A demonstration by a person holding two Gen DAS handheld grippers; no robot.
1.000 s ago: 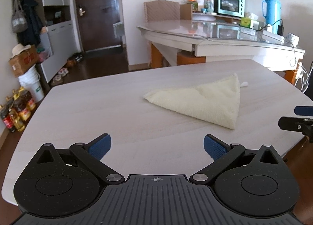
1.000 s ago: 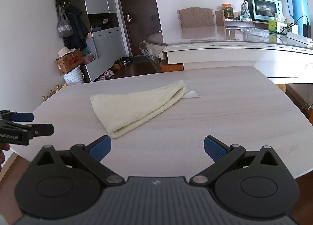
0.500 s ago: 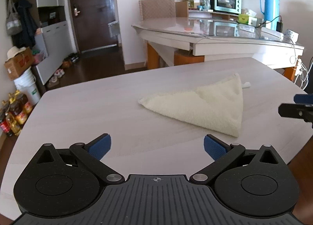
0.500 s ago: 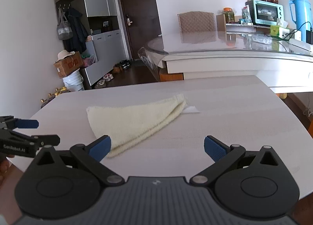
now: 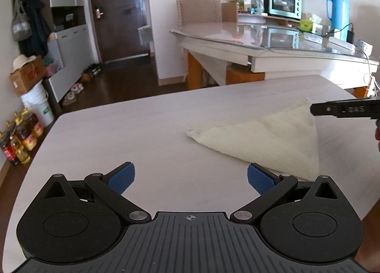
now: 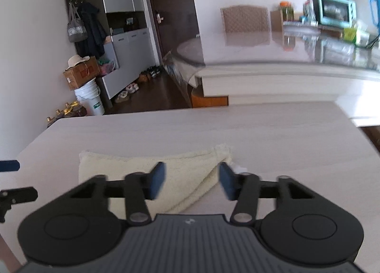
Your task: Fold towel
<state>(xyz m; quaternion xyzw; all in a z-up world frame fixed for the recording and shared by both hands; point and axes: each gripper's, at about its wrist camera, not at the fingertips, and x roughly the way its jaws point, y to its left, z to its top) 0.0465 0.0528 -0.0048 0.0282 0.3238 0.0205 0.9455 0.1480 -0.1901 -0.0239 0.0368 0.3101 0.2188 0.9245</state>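
Cream towel [image 5: 268, 140] lies folded in a triangle on the tabletop [image 5: 142, 135].
Left claw [image 5: 191, 179] gapes wide beside it; right claw [image 6: 192, 184] hovers over the towel, partly closed, gripping nothing.

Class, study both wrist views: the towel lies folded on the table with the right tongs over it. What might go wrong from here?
1. The right tongs, part open over the towel, may pinch only the top layer, so the fold opens.
2. The right wrist view is blurred by motion, so the pinch could miss the towel's corner.
3. The left tongs are open beside the towel; a one-sided pull could drag it across the table.
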